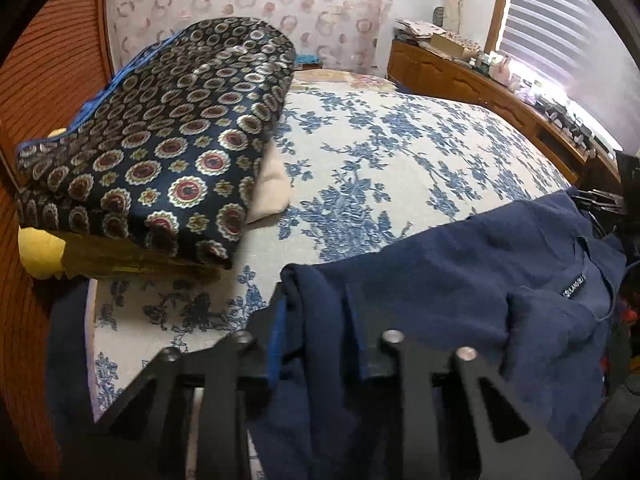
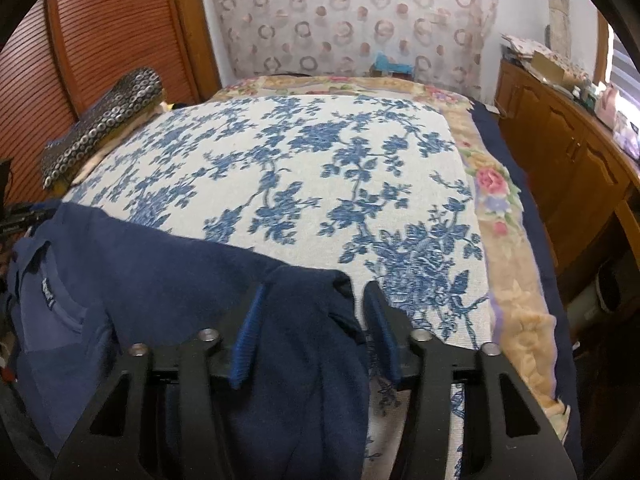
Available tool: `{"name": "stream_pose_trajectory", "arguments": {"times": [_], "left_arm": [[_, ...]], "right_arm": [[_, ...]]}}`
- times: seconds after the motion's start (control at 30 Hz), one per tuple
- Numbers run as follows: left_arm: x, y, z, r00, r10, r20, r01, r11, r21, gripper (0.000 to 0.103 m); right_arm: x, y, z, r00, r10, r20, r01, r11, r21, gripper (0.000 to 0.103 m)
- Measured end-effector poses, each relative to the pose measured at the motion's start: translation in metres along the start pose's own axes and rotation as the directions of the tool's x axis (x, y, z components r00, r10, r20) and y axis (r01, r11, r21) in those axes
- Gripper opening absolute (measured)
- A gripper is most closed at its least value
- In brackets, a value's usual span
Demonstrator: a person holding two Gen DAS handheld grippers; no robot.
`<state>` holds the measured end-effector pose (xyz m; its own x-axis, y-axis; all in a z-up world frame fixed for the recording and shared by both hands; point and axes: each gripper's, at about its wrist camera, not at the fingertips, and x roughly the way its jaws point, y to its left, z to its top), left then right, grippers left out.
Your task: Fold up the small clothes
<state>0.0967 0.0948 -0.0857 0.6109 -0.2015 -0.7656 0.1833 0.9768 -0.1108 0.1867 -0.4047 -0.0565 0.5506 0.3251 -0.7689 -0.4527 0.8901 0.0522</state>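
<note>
Navy shirt (image 1: 460, 280), cotton by the look, lying crumpled across the near edge of the blue-flowered bedspread (image 1: 380, 152), collar end off toward the middle between the two tools, one bunched edge at each tool. Left gripper (image 1: 316, 296) narrowed down and clamped on a thick gather of that fabric, cloth filling the whole gap. Right gripper (image 2: 316, 286) at a middling width around another bunch; near pad against the cloth, but a sliver of bedspread showing beside the other pad (image 2: 380, 320), so probably not biting yet.

Likely trouble from here:
- Lopsided lift: only the left corner rising, the right side sliding out, because of that unclosed gap.
- Too many layers caught on the left, given the thickness of the gather; likely a twisted, lumpy fold rather than a flat one.
- Bedspread pinched along with the shirt, with both tools angled steeply down into it.
- Shirt dragged off the near edge, with so much of it already hanging close to the rim.
- Little danger to the stack of folded medallion-print cloth (image 1: 160, 152), well apart at the left.

Writing: neck label (image 1: 574, 286), a dark tab with white capitals, only partly legible in the left wrist view, something like "LANG" in the middle, not readable in full. Same tab in the right wrist view too blurred to read.
</note>
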Motion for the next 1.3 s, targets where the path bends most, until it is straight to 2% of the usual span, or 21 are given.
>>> {"name": "stream_pose_trajectory", "arguments": {"times": [0.07,0.1,0.13,0.17,0.27,0.37,0.5,0.63,0.87,0.97,1.07,1.1,1.13,1.2,1.23,1.27,1.3], "left_arm": [[-0.002,-0.003,0.001,1.0,-0.003,-0.006,0.003,1.0,0.003,0.011],[-0.004,-0.005,0.001,1.0,0.001,-0.006,-0.001,1.0,0.009,0.009],[-0.006,-0.008,0.002,1.0,0.006,-0.002,-0.006,1.0,0.014,0.008],[-0.008,-0.01,0.002,1.0,0.006,0.002,-0.006,1.0,0.018,0.007],[-0.023,-0.016,0.003,0.999,0.002,0.041,-0.003,1.0,0.022,0.006],[-0.051,-0.022,0.004,0.993,-0.015,0.117,0.014,1.0,0.009,0.006],[-0.098,-0.034,0.003,0.972,-0.043,0.233,0.042,0.999,0.009,0.006],[-0.146,-0.049,0.005,0.94,-0.049,0.337,0.041,0.999,0.032,0.006],[-0.23,-0.059,0.033,0.858,-0.046,0.512,0.017,0.998,0.061,0.006],[-0.254,-0.06,0.066,0.825,-0.016,0.565,-0.038,0.996,0.084,0.006],[-0.26,-0.055,0.112,0.808,0.025,0.589,-0.091,0.992,0.084,0.006],[-0.254,-0.052,0.135,0.805,0.057,0.591,-0.132,0.988,0.083,0.006],[-0.243,-0.048,0.155,0.808,0.085,0.583,-0.164,0.983,0.084,0.007],[-0.218,-0.038,0.187,0.821,0.106,0.561,-0.182,0.98,0.082,0.011],[-0.193,-0.029,0.206,0.839,0.102,0.534,-0.179,0.979,0.095,0.017],[-0.172,-0.023,0.217,0.858,0.101,0.503,-0.173,0.98,0.099,0.019],[-0.15,-0.017,0.226,0.877,0.11,0.467,-0.174,0.98,0.096,0.022]], "right_arm": [[-0.001,0.007,-0.002,1.0,0.018,-0.006,-0.018,1.0,-0.014,0.027],[-0.002,0.009,-0.003,1.0,0.024,-0.006,-0.024,0.999,-0.021,0.023],[-0.003,0.012,-0.004,0.999,0.036,-0.008,-0.036,0.999,-0.029,0.013],[-0.006,0.015,-0.005,0.999,0.035,-0.003,-0.035,0.999,-0.038,0.011],[-0.015,0.021,-0.009,0.999,0.025,0.026,-0.024,0.999,-0.045,0.009],[-0.039,0.025,-0.01,0.995,0.025,0.101,-0.023,0.999,-0.023,0.008],[-0.084,0.03,-0.011,0.978,0.033,0.206,-0.032,0.999,-0.006,0.008],[-0.135,0.045,-0.007,0.955,0.02,0.295,-0.008,0.999,-0.041,0.008],[-0.216,0.062,0.017,0.905,0.023,0.425,0.018,0.995,-0.093,0.007],[-0.256,0.064,0.046,0.87,0.018,0.492,0.051,0.991,-0.126,0.007],[-0.275,0.062,0.093,0.853,-0.004,0.522,0.101,0.982,-0.158,0.007],[-0.275,0.059,0.113,0.854,-0.01,0.52,0.112,0.98,-0.165,0.007],[-0.269,0.055,0.135,0.862,-0.026,0.505,0.128,0.977,-0.169,0.007],[-0.246,0.046,0.172,0.87,-0.088,0.484,0.185,0.97,-0.157,0.008],[-0.226,0.038,0.192,0.873,-0.136,0.468,0.224,0.965,-0.136,0.009],[-0.192,0.028,0.214,0.883,-0.196,0.426,0.27,0.955,-0.121,0.014],[-0.171,0.02,0.223,0.895,-0.221,0.388,0.287,0.95,-0.12,0.019]]}}
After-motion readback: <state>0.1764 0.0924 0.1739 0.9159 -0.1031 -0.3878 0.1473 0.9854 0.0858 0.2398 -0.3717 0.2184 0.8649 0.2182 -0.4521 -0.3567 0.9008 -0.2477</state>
